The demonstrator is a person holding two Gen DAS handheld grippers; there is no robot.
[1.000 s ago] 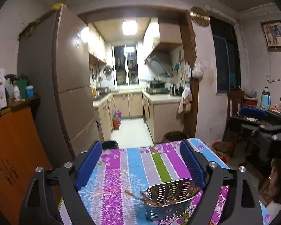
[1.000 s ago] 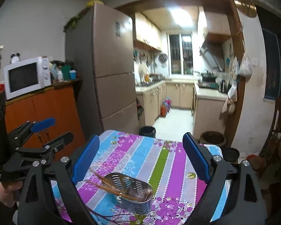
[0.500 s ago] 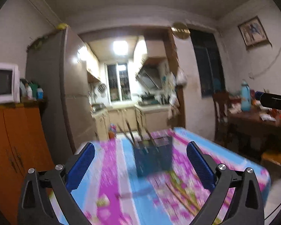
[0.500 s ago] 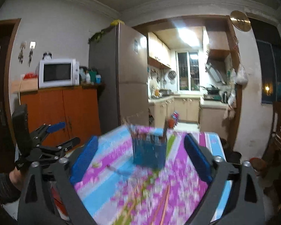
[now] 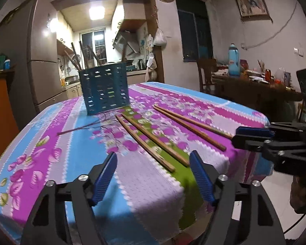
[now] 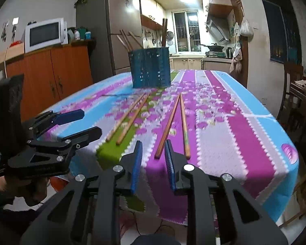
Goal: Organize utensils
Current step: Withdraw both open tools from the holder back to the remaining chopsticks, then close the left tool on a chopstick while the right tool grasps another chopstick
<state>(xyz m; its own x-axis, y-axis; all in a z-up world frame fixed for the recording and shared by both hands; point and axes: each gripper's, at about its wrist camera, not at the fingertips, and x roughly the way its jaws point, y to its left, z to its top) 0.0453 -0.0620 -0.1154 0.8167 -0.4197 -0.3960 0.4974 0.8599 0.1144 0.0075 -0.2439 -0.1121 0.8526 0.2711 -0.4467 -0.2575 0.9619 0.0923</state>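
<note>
While four chopsticks (image 6: 169, 122) lie loose on bench (image 6: 244, 134), blue holder (image 6: 150, 67) part-filled; left gripper (image 5: 153, 175) wide, empty, narrowing; right gripper (image 6: 152, 159) nearly closed, empty.

Left tongs (image 5: 153, 175) half-open, right tongs (image 6: 152, 159) just narrowed, empty

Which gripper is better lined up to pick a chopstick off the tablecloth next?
Right. The right gripper points at the near end of the right chopstick pair, jaws narrow. The left gripper is wider.
</note>
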